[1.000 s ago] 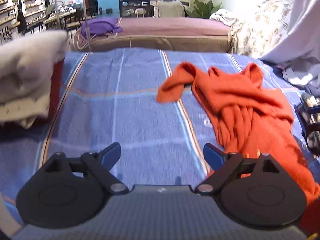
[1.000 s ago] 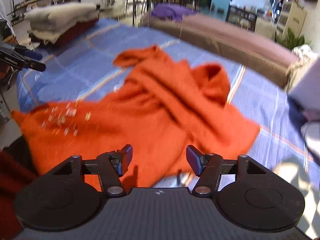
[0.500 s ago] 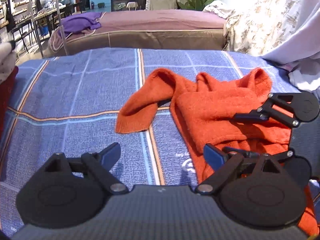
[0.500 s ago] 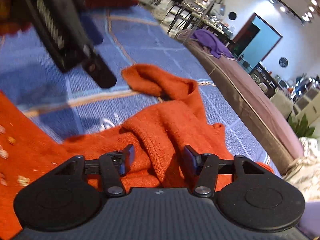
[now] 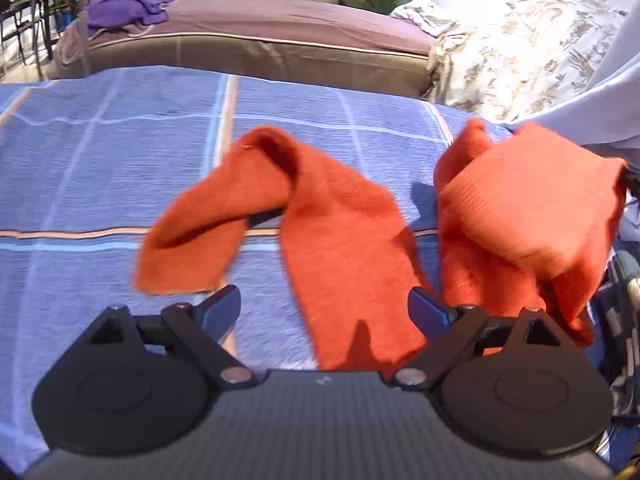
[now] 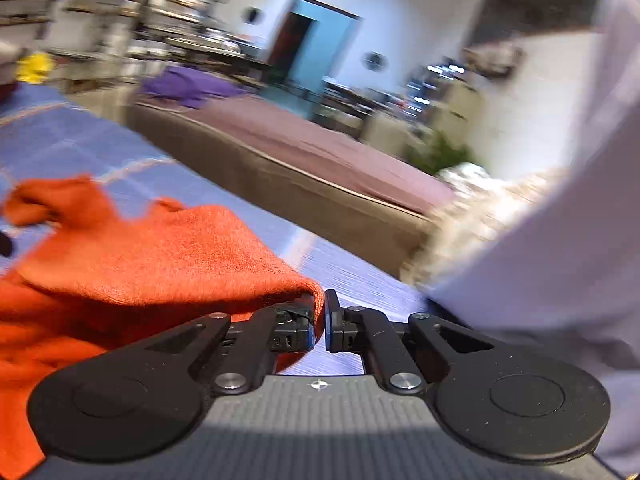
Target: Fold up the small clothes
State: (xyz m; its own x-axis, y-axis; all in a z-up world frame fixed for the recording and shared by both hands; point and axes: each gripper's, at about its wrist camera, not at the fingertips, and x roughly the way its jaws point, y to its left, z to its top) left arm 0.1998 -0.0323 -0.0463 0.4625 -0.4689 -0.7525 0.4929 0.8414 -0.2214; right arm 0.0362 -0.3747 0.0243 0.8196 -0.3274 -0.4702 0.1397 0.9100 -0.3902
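Observation:
An orange knitted sweater (image 5: pixel 348 240) lies on the blue checked bedspread (image 5: pixel 100 168). One sleeve is folded over to the left, and the right part is bunched and lifted off the bed. My left gripper (image 5: pixel 324 308) hovers open just in front of the sleeve, with nothing between its fingers. In the right wrist view my right gripper (image 6: pixel 319 320) is shut on an edge of the orange sweater (image 6: pixel 152 264), which drapes away to the left. A person's pale sleeve (image 6: pixel 560 240) fills the right side of that view.
A brown bed with a mauve cover (image 5: pixel 260 36) runs along the far edge, with a purple cloth (image 5: pixel 128 10) on it. A patterned cream blanket (image 5: pixel 532 48) is heaped at the back right. Shelves and tables stand in the background.
My right gripper has shut on the sweater's edge and lifted it, swinging to the right. My left gripper moved closer to the sleeve and stayed open.

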